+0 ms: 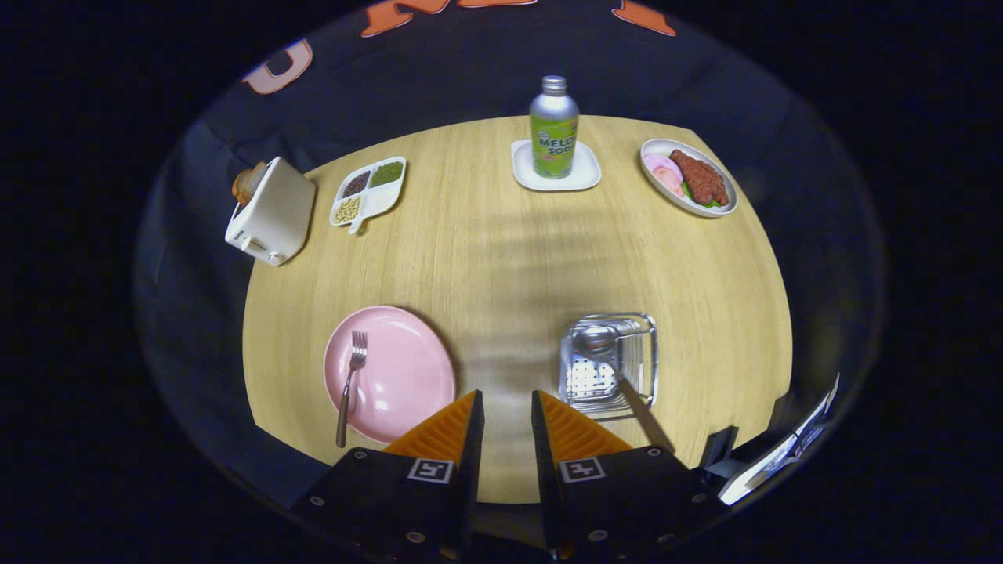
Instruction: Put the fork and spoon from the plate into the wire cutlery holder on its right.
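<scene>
**Fork still on plate, spoon in holder: risks for the next pick**

The slim metal fork with a brown handle lies on the left part of the round pink plate, tines pointing away from us, handle running back over the near rim and overhanging the bench. We judge this the remaining item: the metal spoon with a brown handle already sits in the clear wire cutlery holder to the plate's right, bowl resting on the far edge, handle sticking out over the near side.

Risks, as we see them:
- The fork lies flat on a glossy plate; a pinch from above could skid it or tip it off the rim.
- The overhanging handle is the easier grab, but pressing down on it could lever the tines up.
- The spoon's handle projects out of the holder toward us; a fork carried in low could knock it or shift the light holder.

The gripper hovers above the near bench edge, between plate and holder; jaws a small way apart, holding nothing.

Further out: green soda bottle on a white square coaster, white oval dish of meat, white divided tray of grains, white toaster. All well apart from the work.
</scene>
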